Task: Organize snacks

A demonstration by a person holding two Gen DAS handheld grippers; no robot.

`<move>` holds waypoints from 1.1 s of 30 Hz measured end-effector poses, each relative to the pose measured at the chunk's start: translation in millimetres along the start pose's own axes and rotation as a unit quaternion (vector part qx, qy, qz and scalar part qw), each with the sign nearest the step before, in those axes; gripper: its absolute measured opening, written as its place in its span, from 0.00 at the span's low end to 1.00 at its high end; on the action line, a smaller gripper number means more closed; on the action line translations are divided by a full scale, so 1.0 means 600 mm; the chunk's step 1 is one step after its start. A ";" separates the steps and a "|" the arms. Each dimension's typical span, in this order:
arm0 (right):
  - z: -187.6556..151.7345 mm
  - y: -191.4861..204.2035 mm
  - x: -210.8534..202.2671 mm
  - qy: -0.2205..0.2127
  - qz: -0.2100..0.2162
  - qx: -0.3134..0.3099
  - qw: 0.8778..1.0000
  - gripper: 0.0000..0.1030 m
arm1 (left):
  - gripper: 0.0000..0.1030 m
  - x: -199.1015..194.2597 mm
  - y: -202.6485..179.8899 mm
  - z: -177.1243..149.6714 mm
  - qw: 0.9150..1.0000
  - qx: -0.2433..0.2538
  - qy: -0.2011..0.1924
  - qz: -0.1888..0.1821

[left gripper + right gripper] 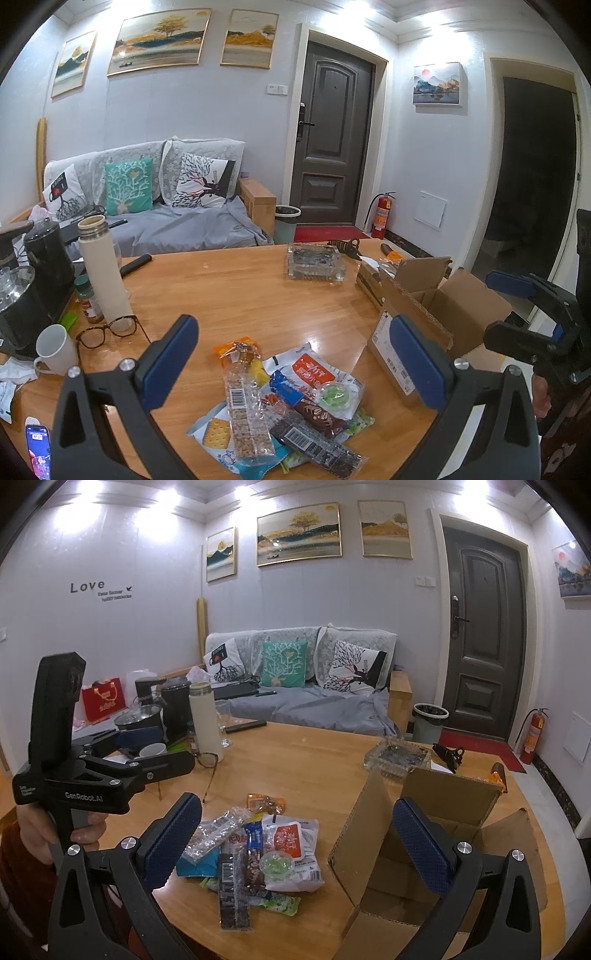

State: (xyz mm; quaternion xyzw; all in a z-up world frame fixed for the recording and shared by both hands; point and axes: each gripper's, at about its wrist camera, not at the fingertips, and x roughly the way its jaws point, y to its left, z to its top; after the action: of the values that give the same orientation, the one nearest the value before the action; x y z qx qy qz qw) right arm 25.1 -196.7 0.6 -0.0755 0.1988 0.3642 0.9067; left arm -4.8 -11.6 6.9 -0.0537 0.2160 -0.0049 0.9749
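Note:
A pile of snack packets (pixel 284 402) lies on the wooden table (pixel 240 295) near its front edge; it also shows in the right wrist view (pixel 255 856). It holds a cracker pack, a clear nut bar, dark bars, a white and red pouch and a small green jelly cup (pixel 276 864). An open cardboard box (pixel 436 317) stands to the right of the pile; it also shows in the right wrist view (pixel 436 849). My left gripper (pixel 295 354) is open and empty above the pile. My right gripper (pixel 295 830) is open and empty, between the pile and the box.
On the table's left stand a white flask (pixel 103 269), glasses (pixel 107 330), a white mug (pixel 55 349), a spice jar (pixel 88 299), a kettle and a phone (pixel 37 450). A glass ashtray (pixel 316 262) sits at the back. A sofa and a door lie beyond.

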 end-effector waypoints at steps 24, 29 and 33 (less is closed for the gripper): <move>-0.002 -0.021 -0.027 0.002 -0.024 0.011 1.000 1.00 | 1.00 0.013 -0.025 0.005 1.000 0.007 0.002 -0.028; -0.001 -0.024 -0.032 0.003 -0.030 0.012 0.999 1.00 | 0.99 0.014 -0.028 0.007 0.999 0.008 0.001 -0.031; 0.000 -0.026 -0.035 0.004 -0.032 0.015 0.999 1.00 | 1.00 0.017 -0.030 0.008 0.999 0.008 0.002 -0.034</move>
State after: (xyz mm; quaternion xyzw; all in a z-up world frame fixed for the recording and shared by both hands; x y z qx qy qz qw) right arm 22.1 -221.1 9.0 -0.0699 0.2051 0.3318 0.9181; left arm 6.9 -29.3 9.0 -0.0535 0.2163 -0.0398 0.9740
